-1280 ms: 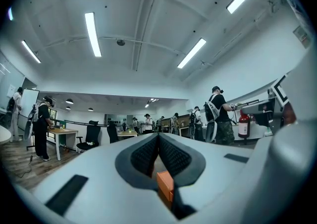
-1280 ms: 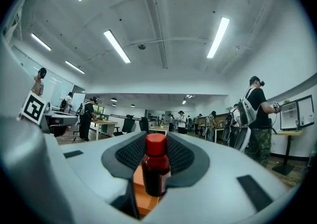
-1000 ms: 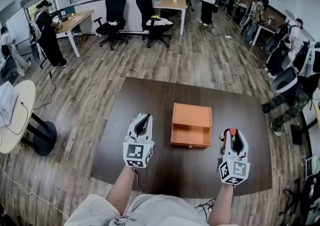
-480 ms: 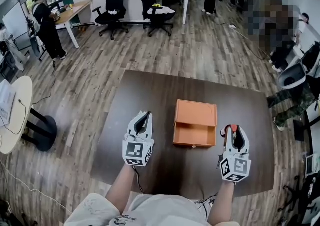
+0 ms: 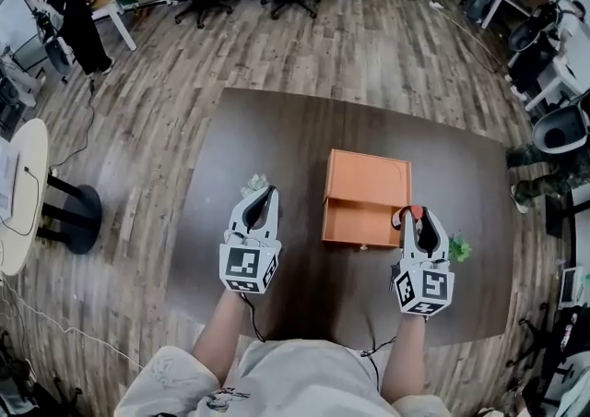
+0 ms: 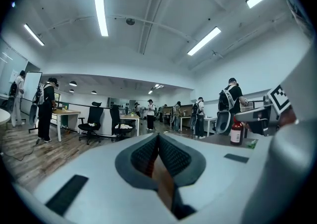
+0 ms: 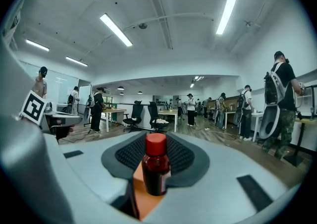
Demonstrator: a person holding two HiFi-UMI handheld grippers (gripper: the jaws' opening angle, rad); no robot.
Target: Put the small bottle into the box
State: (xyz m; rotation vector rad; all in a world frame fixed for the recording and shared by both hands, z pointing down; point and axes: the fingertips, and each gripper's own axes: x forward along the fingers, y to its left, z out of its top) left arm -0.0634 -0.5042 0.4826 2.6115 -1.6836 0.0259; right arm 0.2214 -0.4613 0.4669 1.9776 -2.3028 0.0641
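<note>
The small dark bottle with a red cap stands upright between the pads of my right gripper, which is shut on it. In the head view that gripper hovers at the front right corner of the orange box, with the bottle's red cap showing at its tips. The box lies open in the middle of the dark table. My left gripper hangs left of the box with its pads together and nothing between them. From the left gripper view the bottle shows at the right.
A small green thing lies on the table right of my right gripper, and a pale green scrap lies just beyond the left one. Office chairs, desks and people stand on the wooden floor beyond the table.
The head view has tipped downward, so the table fills more of it. My right gripper with the bottle has come closer to the box's right side. The left gripper has barely moved.
</note>
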